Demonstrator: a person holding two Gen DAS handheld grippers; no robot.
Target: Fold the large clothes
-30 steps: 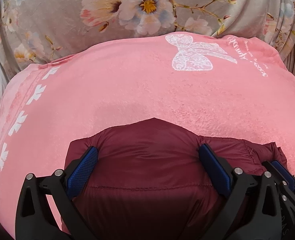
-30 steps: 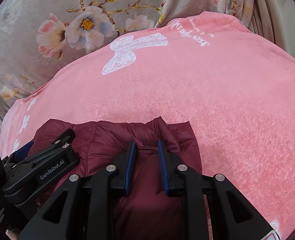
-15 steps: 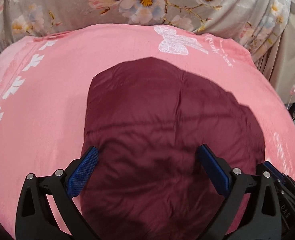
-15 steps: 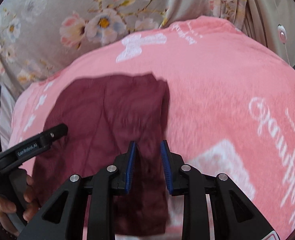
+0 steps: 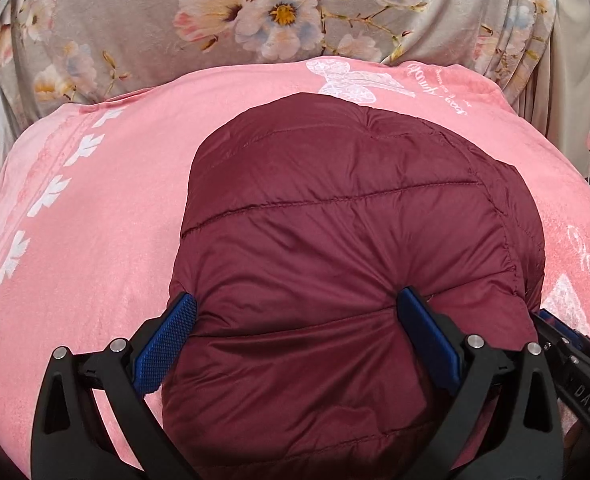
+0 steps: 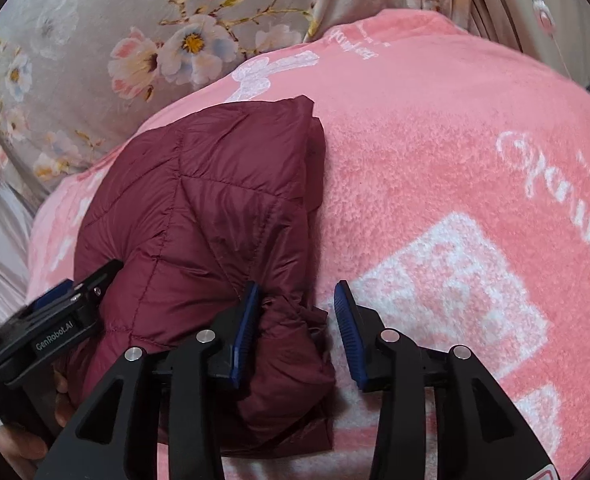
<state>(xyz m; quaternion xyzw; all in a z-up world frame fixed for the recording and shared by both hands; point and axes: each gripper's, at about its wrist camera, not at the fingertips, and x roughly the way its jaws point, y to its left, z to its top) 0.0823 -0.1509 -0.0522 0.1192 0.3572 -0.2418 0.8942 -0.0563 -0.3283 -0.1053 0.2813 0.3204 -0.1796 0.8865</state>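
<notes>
Both claws, left (image 5: 295,336) and right (image 6: 297,320), gape unclamped over one maroon jacket (image 5: 347,248) on one pink blanket (image 6: 435,160).

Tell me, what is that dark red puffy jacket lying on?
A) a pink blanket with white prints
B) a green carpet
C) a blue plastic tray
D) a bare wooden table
A: the maroon quilted jacket rests on a pink blanket bearing white leaf and butterfly prints, with a grey floral cloth behind it.
</notes>
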